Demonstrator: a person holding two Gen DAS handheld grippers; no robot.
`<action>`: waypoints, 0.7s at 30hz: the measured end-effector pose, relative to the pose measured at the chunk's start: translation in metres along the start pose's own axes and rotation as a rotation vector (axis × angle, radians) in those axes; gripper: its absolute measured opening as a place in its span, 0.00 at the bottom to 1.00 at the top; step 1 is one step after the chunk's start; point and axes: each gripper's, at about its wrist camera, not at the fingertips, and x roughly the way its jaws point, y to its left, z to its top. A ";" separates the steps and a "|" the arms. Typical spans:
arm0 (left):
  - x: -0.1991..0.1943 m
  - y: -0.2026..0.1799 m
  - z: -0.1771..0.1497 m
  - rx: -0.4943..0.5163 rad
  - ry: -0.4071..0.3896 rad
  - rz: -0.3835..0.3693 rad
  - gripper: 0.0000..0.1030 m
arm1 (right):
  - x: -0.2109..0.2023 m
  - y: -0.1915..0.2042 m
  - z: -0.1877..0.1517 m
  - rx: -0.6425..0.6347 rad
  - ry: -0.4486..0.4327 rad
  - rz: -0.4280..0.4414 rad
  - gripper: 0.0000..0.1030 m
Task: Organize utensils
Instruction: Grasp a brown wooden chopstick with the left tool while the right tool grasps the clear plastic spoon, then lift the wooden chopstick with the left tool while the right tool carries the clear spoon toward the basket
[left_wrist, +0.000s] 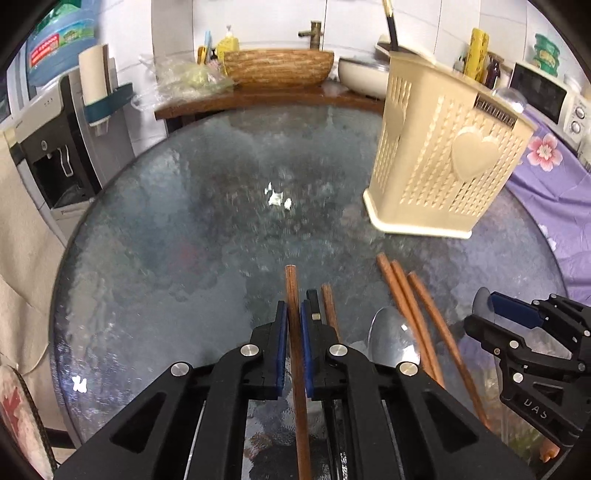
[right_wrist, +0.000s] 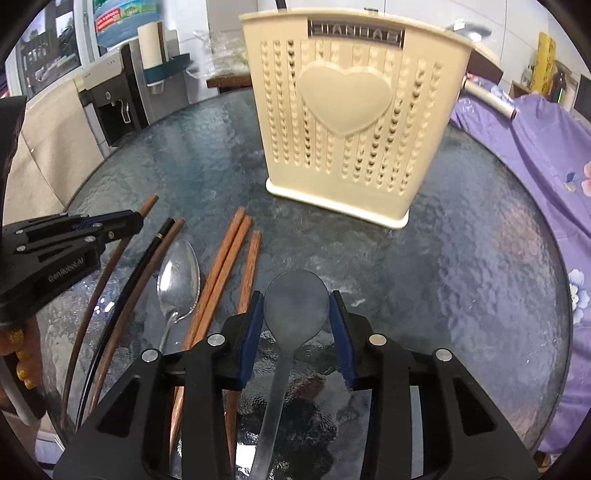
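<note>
A cream utensil holder (left_wrist: 439, 155) with heart cutouts stands on the round glass table (left_wrist: 184, 229); it also shows in the right wrist view (right_wrist: 351, 122). My left gripper (left_wrist: 293, 317) is shut on a brown chopstick (left_wrist: 291, 291); from the right wrist view the gripper (right_wrist: 129, 221) sits at the left. My right gripper (right_wrist: 297, 314) is open, its pads on either side of a dull metal spoon (right_wrist: 295, 299) lying on the glass. A shiny spoon (right_wrist: 179, 277), three reddish chopsticks (right_wrist: 225, 266) and a black chopstick (right_wrist: 147, 254) lie between the grippers.
A water dispenser (left_wrist: 48, 147) stands left of the table. A wooden shelf with a woven basket (left_wrist: 277, 68) and a bowl (left_wrist: 360, 75) is behind. A purple flowered cloth (right_wrist: 535, 155) covers something at the right. A microwave (left_wrist: 550, 98) is at the far right.
</note>
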 end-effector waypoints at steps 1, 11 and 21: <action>-0.005 0.000 0.001 -0.001 -0.015 0.001 0.07 | -0.005 0.000 0.000 -0.004 -0.013 0.005 0.36; -0.065 0.003 0.013 -0.021 -0.154 -0.023 0.06 | -0.051 -0.007 0.011 0.004 -0.105 0.080 0.36; -0.111 -0.001 0.018 -0.007 -0.252 -0.034 0.06 | -0.092 -0.007 0.011 -0.015 -0.178 0.101 0.36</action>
